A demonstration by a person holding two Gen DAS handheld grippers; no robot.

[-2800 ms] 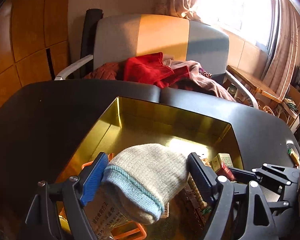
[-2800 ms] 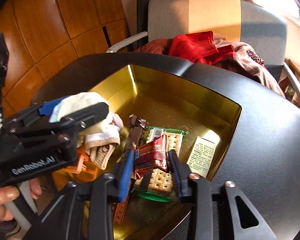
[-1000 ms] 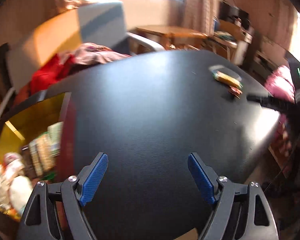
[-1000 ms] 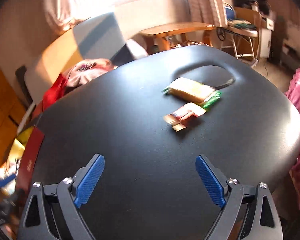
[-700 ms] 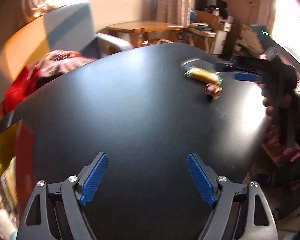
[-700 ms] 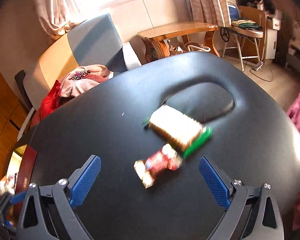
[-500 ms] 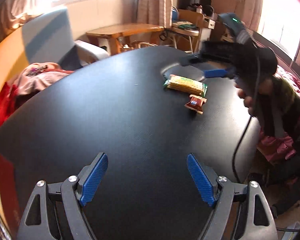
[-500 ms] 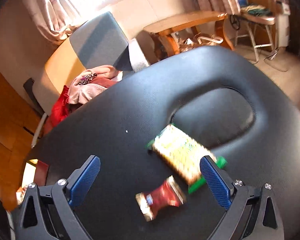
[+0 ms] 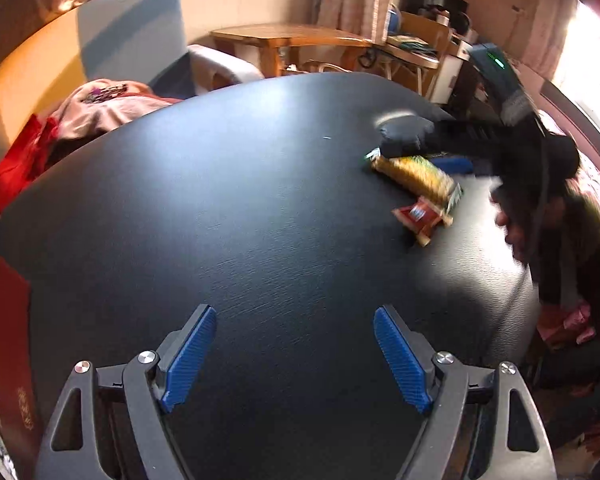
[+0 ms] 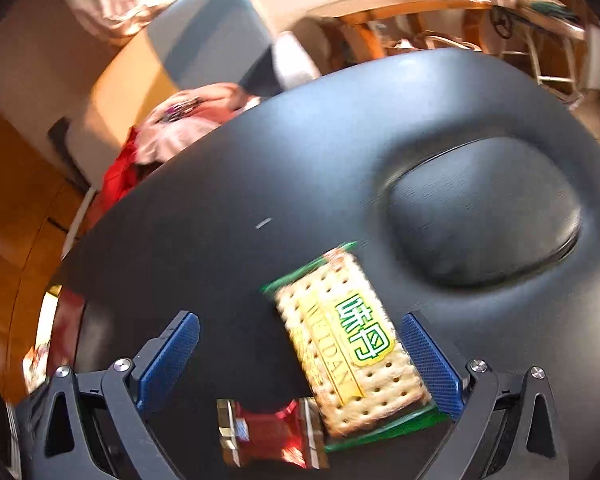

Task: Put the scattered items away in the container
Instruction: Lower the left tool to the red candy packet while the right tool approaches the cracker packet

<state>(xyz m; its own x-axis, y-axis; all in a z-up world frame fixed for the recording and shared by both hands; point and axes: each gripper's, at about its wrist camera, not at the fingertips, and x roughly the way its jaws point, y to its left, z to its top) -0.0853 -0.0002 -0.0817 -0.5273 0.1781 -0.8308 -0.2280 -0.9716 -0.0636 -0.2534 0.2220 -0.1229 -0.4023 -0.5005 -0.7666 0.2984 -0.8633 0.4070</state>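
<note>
Left wrist view: hovering empty and wide apart, left gripper (image 9: 292, 354) now looking across black table (image 9: 228, 200) at cracker packet (image 9: 416, 178) and red snack (image 9: 420, 216), container (image 9: 4, 320) slipping off the left edge.

Right wrist view: closing in, right gripper (image 10: 300, 358) spread wide, now straddling cracker packet (image 10: 348, 340), red snack (image 10: 268, 436) just beside; nothing gripped yet, pickup looking imminent.

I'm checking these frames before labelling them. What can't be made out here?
- Container: left wrist view, cut off by the left edge, contents unseen.
- Red snack packet: right wrist view, motion blur, label unreadable.
- Right gripper: left wrist view, blurred; fingers partly behind the cracker pack.
</note>
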